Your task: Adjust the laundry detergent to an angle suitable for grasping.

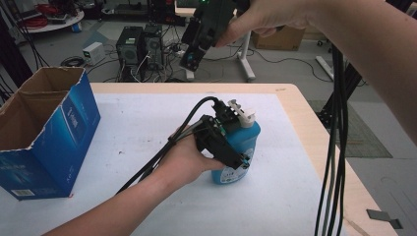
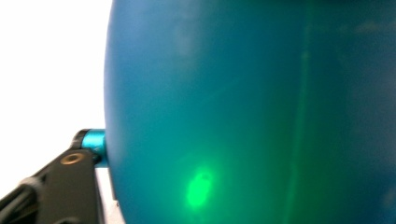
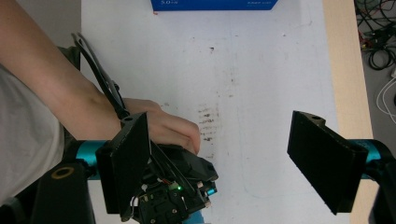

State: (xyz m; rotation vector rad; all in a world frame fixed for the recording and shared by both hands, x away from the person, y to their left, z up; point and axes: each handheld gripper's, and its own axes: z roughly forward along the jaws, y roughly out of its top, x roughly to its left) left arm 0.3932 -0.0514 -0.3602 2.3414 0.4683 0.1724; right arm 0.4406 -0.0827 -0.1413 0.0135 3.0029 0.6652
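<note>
A blue plastic bottle [image 1: 247, 142] with a white cap [image 1: 246, 116] stands on the white table cover [image 1: 137, 128] right of centre. My left gripper [image 1: 235, 136] reaches in from the left, with its jaws around the bottle's upper body. In the left gripper view the bottle [image 2: 243, 102] is very close, and one black finger [image 2: 70, 182] has its teal tip against the bottle's side. My right gripper [image 1: 193, 55] is held high above the table's far edge and points down. In the right gripper view its jaws [image 3: 219, 119] stand wide apart with nothing between them, above the left hand [image 3: 163, 128].
An open blue cardboard box [image 1: 46, 132] stands at the table's left edge, and its rim [image 3: 215, 4] shows in the right gripper view. Black cables [image 1: 334, 147] hang down at the right. The table's wooden edge [image 1: 300, 113] runs close to the bottle's right.
</note>
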